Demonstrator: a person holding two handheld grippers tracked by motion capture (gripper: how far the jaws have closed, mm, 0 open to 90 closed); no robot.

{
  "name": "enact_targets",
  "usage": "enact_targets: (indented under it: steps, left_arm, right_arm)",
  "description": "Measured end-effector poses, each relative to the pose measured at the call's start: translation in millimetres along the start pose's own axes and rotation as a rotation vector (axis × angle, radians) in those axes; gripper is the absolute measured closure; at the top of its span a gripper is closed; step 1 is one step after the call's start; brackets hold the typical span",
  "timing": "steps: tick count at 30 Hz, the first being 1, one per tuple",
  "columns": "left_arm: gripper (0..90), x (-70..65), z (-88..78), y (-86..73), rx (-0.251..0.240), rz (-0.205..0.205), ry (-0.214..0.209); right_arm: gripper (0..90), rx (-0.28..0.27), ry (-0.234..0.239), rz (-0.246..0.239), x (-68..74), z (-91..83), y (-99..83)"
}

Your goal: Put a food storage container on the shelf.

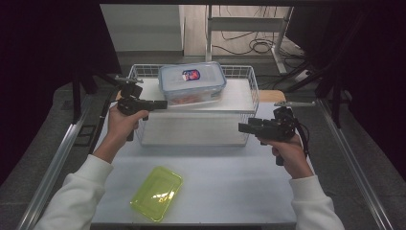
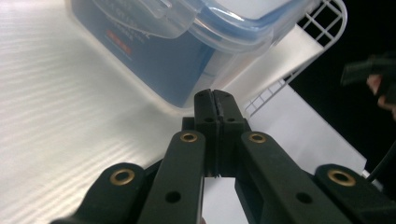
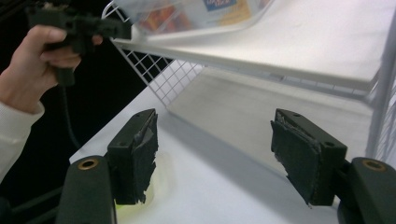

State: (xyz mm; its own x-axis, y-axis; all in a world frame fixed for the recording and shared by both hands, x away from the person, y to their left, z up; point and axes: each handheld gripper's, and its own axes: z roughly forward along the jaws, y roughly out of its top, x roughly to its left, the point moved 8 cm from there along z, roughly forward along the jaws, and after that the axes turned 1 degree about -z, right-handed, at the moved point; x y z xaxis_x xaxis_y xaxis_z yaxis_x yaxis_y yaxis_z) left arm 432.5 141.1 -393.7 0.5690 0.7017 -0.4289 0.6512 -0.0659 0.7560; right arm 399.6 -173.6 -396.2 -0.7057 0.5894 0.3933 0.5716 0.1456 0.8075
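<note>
White worktop (image 1: 201,184) fills mid-frame, its wire shelf rack (image 1: 242,72) carrying the clear lidded container (image 1: 192,82) at upper centre, long axis left-right. Nearer is the left gripper (image 1: 160,104), fingers shut and empty, just lower-left of it; the right gripper (image 1: 244,127) sits lower right, open and empty.

clear box (image 1: 192,84) | blue-rimmed lid latched | upright | on wire rack's top shelf (image 1: 239,98)

A clear plastic storage box with a blue-rimmed lid (image 1: 192,82) is showing a red-and-blue label; a translucent yellow-green plastic lid (image 1: 157,193) is glinting on the white table (image 1: 230,187).
</note>
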Motion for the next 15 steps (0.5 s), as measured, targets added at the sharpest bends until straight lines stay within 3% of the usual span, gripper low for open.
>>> enact_targets:
  steps: [6,15]
  left_arm:
    - [90.0,10.5,0.5,6.1,-0.02,-0.048,0.02]
    - [90.0,2.4,-5.3,1.0,-0.019,-0.022,0.019]
  right_arm:
    - [31.6,0.017,-0.003,-0.003,0.0,0.6,-12.5]
    - [31.6,0.039,-0.002,0.003,-1.1,1.1,-26.7]
